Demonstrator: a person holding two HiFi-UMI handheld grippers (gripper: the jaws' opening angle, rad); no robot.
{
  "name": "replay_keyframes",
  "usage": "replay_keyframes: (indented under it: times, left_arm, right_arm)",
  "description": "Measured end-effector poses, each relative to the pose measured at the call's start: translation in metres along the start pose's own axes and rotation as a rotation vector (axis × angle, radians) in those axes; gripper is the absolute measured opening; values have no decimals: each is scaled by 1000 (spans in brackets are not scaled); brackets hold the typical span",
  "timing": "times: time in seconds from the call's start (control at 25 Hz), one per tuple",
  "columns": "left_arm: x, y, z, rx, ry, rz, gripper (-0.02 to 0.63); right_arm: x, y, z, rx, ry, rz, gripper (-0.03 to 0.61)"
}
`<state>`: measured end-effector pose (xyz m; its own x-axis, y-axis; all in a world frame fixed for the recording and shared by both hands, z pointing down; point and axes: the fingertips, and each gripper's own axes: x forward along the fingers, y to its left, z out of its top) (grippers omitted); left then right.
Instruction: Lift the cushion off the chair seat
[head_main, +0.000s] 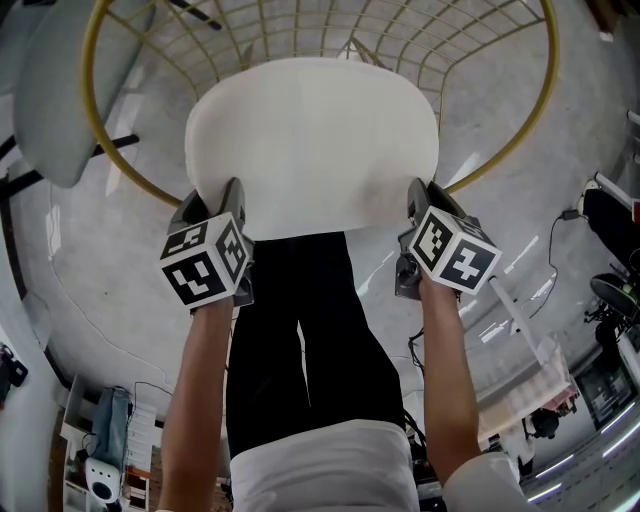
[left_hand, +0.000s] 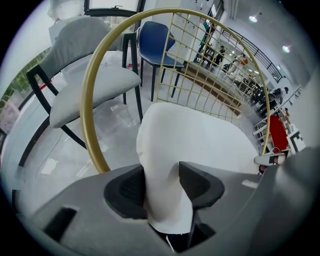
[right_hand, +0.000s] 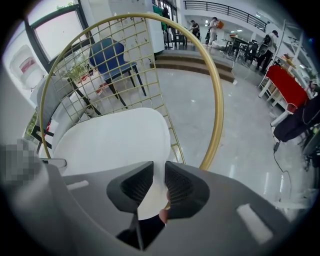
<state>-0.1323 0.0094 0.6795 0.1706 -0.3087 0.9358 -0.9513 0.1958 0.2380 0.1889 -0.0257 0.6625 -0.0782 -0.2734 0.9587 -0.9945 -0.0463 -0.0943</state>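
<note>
Now left claw (left_hand: 162, 186), right claw (right_hand: 159, 184) on cushion (head_main: 312, 140).

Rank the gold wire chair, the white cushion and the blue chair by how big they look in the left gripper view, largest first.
1. gold wire chair: its hoop spans most of the view.
2. white cushion: it is nearest the camera, which inflates it.
3. blue chair: it is farthest back, so its true size is unsure.
</note>
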Motion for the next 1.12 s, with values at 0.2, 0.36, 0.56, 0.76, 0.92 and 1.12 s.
replay_keyframes:
  times: [0.2,0.36,0.56,0.76,0.92,1.12]
  left_arm:
    - [-7,0,-3,0,-1,-8,184]
    - [-16,8,-4,3,-6,-12,181]
    - [-22,3,-4,6,-13,-16,175]
    - [-31,0,-8,5,-17,-16,175]
    - [-39,-1,-10,0,-23,-18,173]
    - [-53,-6,-12,-4,-33,-19,172]
  right_arm:
    - [-8,0,-1,-1,-9,1,77]
    - [-14,10,-5,-2,-18,2,72]
    - [-21,7,-5,3,-29,3,69]
    - [-29,5,-8,5,-36,18,66]
    - [-39,7,-9,12,-49,32,63]
    - [-53,6,-7,5,-63,44,61]
